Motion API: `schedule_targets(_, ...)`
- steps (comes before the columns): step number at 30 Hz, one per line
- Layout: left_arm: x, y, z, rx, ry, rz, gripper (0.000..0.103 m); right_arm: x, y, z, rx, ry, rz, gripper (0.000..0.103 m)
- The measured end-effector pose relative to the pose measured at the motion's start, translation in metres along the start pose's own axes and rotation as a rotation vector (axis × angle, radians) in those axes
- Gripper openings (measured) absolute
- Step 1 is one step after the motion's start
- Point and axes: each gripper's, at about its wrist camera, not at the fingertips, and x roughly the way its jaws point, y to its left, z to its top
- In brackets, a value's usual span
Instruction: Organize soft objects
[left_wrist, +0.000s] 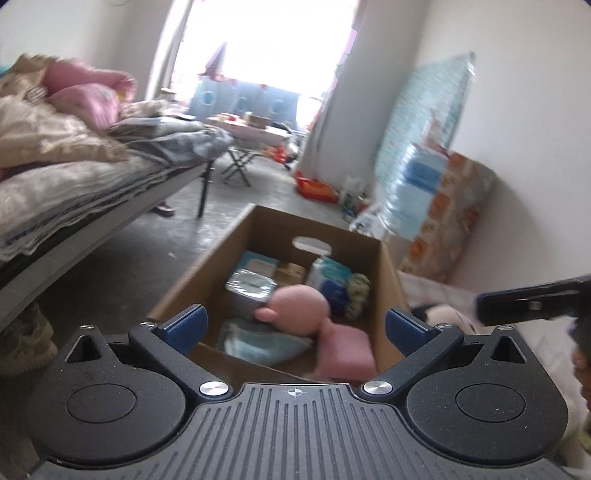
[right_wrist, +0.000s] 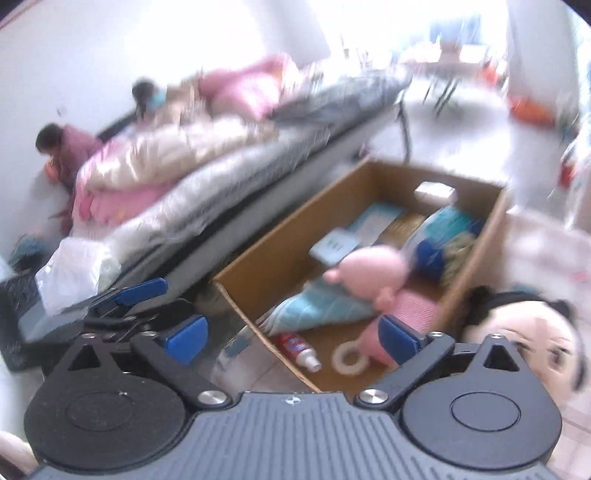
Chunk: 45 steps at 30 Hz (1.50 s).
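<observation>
Both hand-held grippers hang over an open cardboard box (right_wrist: 258, 258) on the floor beside a bed (left_wrist: 92, 184). The left hand-held gripper (left_wrist: 293, 326) gapes wide, empty. The right hand-held gripper (right_wrist: 291, 336) stands fully spread, nothing between its pads. Just ahead of both, a pink plush toy (right_wrist: 373, 273) lies inside the box, on a teal cushion (right_wrist: 317, 306).
</observation>
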Motion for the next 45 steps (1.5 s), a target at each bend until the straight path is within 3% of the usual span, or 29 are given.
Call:
schedule_targets(6, 0.005, -0.044, -0.014, 0.129, 0.059, -0.061, 0.103, -0.061, 0.002, -0.065, 0.031, -0.286, -0.283, 0.103)
schedule_targets(9, 0.01, -0.063, -0.023, 0.172, 0.096, -0.049, 0.103, -0.073, 0.002, -0.101, 0.058, -0.403, -0.44, 0.103)
schedule_targets(11, 0.012, -0.071, -0.028, 0.176, 0.123, -0.04, 0.103, -0.078, 0.003, -0.118, 0.069, -0.436, -0.539, 0.103)
schedule_targets(16, 0.014, -0.093, -0.04, 0.19, 0.173, -0.053, 0.103, -0.069, 0.004, -0.135, 0.062, -0.42, -0.731, 0.103)
schedule_targets(20, 0.008, -0.116, -0.051, 0.272, 0.15, 0.061, 0.103, -0.071, 0.009, -0.142, 0.035, -0.444, -0.835, 0.103)
schedule_targets(25, 0.014, -0.13, -0.054, 0.348, 0.21, 0.09, 0.103, -0.078, 0.003, -0.152, 0.103, -0.435, -0.824, 0.103)
schedule_targets(30, 0.015, -0.132, -0.055, 0.365, 0.193, 0.105, 0.103, -0.088, 0.002, -0.164, 0.156, -0.417, -0.769, 0.103)
schedule_targets(45, 0.013, -0.126, -0.043, 0.309, 0.219, 0.052, 0.103, -0.072, 0.011, -0.161, 0.298, -0.315, -0.73, 0.103)
